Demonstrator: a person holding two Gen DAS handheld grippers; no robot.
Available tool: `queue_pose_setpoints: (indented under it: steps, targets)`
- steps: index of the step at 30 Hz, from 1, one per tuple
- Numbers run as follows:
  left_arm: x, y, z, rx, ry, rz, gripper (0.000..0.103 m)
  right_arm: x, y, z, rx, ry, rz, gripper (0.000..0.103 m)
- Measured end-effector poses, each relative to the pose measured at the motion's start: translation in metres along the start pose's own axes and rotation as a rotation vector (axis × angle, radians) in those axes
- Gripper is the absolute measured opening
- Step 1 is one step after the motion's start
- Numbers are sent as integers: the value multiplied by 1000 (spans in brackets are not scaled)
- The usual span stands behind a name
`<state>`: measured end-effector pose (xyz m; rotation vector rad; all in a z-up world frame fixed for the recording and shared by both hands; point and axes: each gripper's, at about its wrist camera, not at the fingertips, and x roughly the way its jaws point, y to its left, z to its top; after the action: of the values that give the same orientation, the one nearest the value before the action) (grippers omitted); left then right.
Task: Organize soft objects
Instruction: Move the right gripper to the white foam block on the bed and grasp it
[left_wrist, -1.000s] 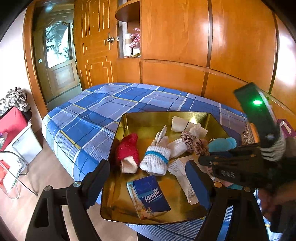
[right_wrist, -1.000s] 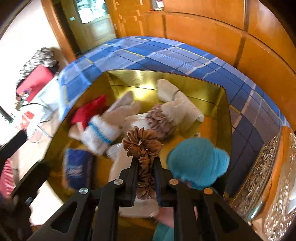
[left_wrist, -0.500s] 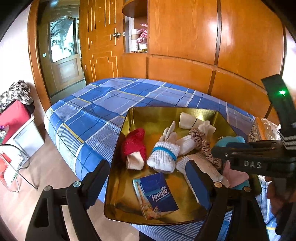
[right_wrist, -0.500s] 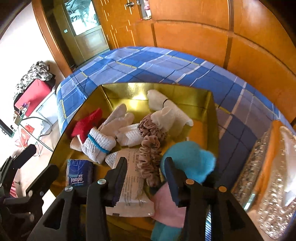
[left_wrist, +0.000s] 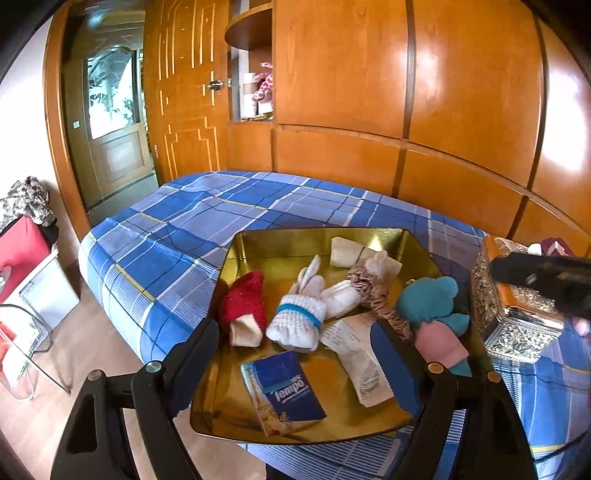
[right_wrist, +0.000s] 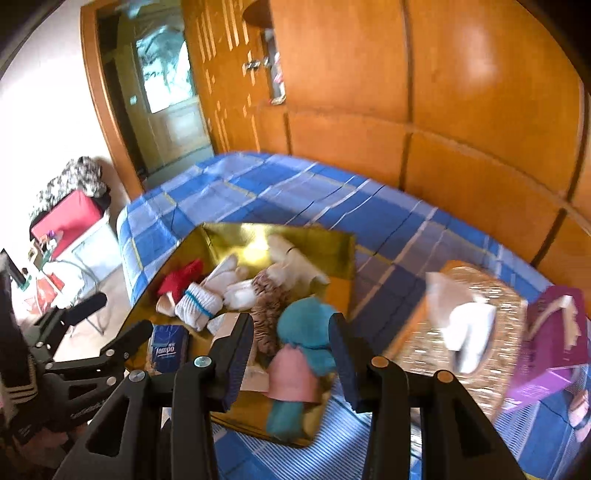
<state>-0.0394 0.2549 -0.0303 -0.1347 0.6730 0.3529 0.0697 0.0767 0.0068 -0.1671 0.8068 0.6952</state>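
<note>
While both of my jaws hang spread and grasping nothing, the gold tray (left_wrist: 413, 240) sits on the blue plaid bed (left_wrist: 207, 221) with the soft things gathered inside it. My left gripper (left_wrist: 291, 363) hovers over the tray's near edge, its 2 fingers (left_wrist: 192, 354) wide apart on either side of the blue Tempo tissue pack (left_wrist: 282, 391), which lies flat at the front. Farther left in the tray is the red sock (left_wrist: 245, 301), rolled with a pale cuff showing. Just beside it sits the white sock bundle (left_wrist: 297, 317) with a blue band, and a white paper packet (left_wrist: 360, 358) lies to its right. Behind that, the brown scrunchie (left_wrist: 376, 295) stretches across the tray floor, touching a cream cloth roll (left_wrist: 354, 253) near the back wall. At the tray's right side rests the teal plush toy (left_wrist: 430, 299) in a pink dress, leaning on the wall. My right gripper (right_wrist: 291, 354) floats just above that toy, which shows between its parted blue pads (right_wrist: 341, 354) without being touched. Right of the tray, a silver ornate tissue box (right_wrist: 491, 306) stands on the bed, and a purple box (right_wrist: 554, 332) beside it; this side is blurred.
</note>
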Motion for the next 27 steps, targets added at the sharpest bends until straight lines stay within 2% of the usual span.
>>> queue_pose_setpoints:
  steps: [4,11,18,27]
  targets:
    - [-4,-9,-1,24,-5,-20,85,-29,-27,-5,32,-53,-44,42]
    - [-11,-26,-5,66,-5,-58,85,-77,-99,-22,165,-120,-156,42]
    - [-24,-52,-6,143,-11,-123,85,-107,-179,-60,337,-107,-298,42]
    - [-42,-114,-10,324,-5,-287,85,-141,-278,-127,584,-60,-451,42]
